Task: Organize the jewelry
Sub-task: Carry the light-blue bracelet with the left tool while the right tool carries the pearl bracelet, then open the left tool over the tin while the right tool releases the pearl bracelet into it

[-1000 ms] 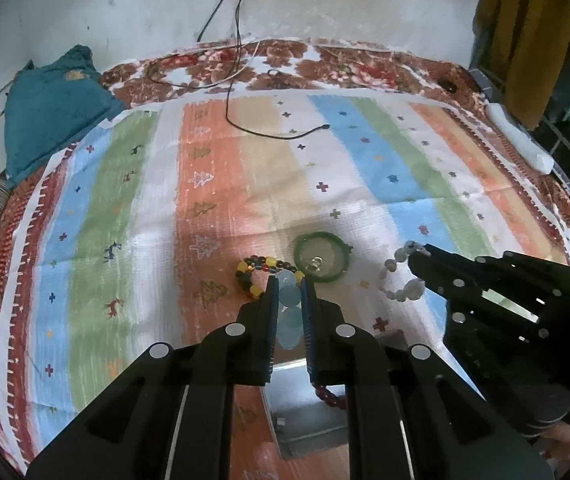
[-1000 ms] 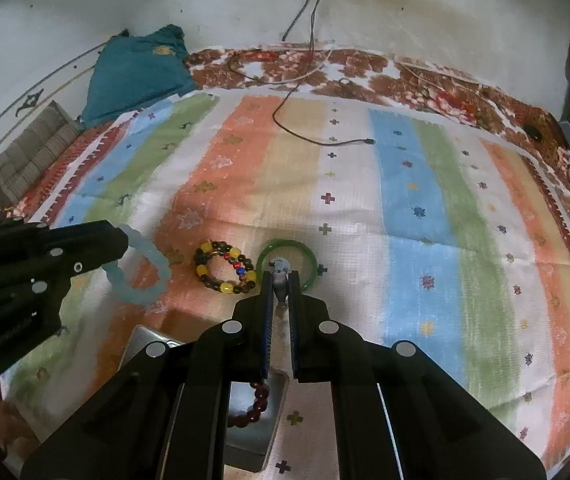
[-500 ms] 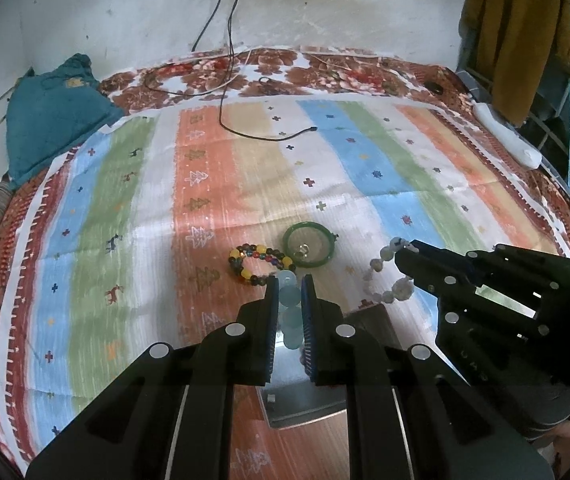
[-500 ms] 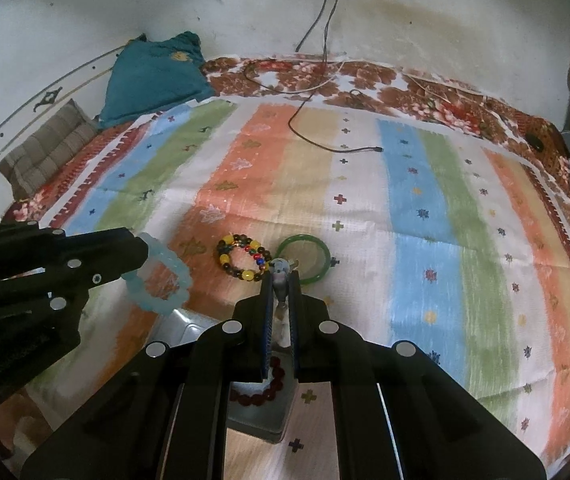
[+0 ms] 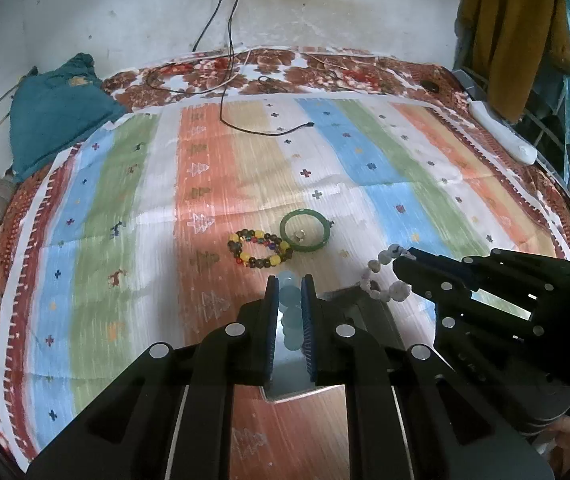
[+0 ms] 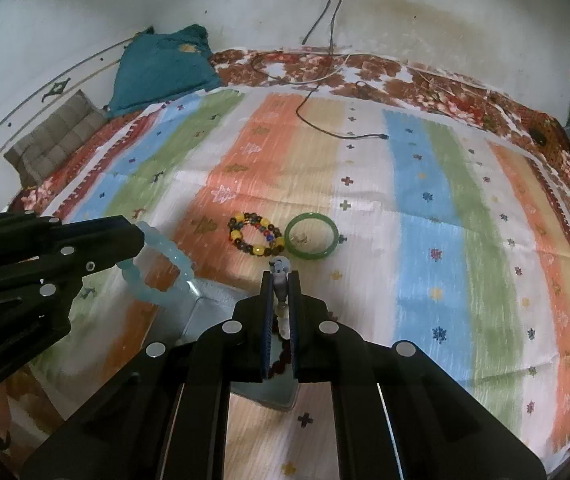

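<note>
My left gripper (image 5: 289,284) is shut on a pale blue bead bracelet (image 5: 291,322), which hangs as a loop (image 6: 161,268) in the right wrist view. My right gripper (image 6: 281,278) is shut on a white-grey bead bracelet (image 6: 280,285), seen dangling (image 5: 385,282) in the left wrist view. Both hover over a small open metal box (image 6: 213,308) holding a dark red bead bracelet (image 6: 283,356). Beyond, on the striped cloth, lie a multicolour bead bracelet (image 5: 259,249) and a green bangle (image 5: 305,235) with a small ring inside.
The striped cloth (image 5: 385,184) covers a bed with floral bedding behind. A black charger cable (image 5: 269,130) trails from the wall socket onto the cloth. A teal cushion (image 5: 57,108) sits far left, a white object (image 5: 501,136) at the right edge.
Both grippers have drawn back toward the near side, each still holding its bracelet. The multicolour bracelet and the green bangle now sit farther ahead of the fingertips.
</note>
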Motion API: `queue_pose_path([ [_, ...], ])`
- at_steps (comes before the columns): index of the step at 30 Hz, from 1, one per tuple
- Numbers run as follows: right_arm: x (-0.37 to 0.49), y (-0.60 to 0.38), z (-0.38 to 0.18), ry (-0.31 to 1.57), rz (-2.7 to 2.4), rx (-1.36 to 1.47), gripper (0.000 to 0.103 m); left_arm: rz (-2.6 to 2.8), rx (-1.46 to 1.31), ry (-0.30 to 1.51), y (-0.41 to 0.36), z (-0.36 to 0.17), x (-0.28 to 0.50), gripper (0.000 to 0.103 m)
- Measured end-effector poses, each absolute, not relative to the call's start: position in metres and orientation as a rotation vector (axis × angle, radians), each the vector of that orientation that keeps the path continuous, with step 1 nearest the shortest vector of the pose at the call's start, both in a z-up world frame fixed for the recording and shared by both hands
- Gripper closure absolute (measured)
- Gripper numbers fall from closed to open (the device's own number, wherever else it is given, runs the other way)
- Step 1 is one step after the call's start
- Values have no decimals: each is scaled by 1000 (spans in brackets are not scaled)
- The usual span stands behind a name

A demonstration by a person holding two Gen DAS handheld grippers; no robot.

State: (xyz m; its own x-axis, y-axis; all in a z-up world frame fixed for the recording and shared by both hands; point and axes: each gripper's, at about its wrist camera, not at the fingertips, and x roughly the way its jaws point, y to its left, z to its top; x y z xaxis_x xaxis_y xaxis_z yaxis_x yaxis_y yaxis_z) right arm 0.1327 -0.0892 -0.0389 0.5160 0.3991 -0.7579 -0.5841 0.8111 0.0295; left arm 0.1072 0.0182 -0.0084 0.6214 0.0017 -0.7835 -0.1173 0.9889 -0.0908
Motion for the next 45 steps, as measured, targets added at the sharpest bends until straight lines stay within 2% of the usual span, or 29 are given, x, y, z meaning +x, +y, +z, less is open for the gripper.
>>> queue_pose_path([
  [29, 115, -92, -45, 877, 598, -240, 94, 78, -166, 904, 17, -13, 86, 91],
  [30, 118, -93, -46, 882, 592, -237, 94, 93, -164, 907, 19, -14, 86, 91],
  [31, 120, -94, -46, 886, 587, -232, 87, 103, -167, 908, 21, -13, 87, 91],
  [32, 120, -95, -45, 887, 579, -223, 75, 114, -174, 911, 25, -13, 89, 91],
  [33, 122, -96, -45, 887, 575, -218, 71, 119, -182, 911, 28, -14, 88, 91],
  [41, 130, -99, -48, 909, 562, -222, 70, 134, -186, 919, 31, -14, 93, 75],
  [45, 133, -100, -50, 916, 554, -218, 69, 149, -194, 925, 35, -17, 95, 72],
])
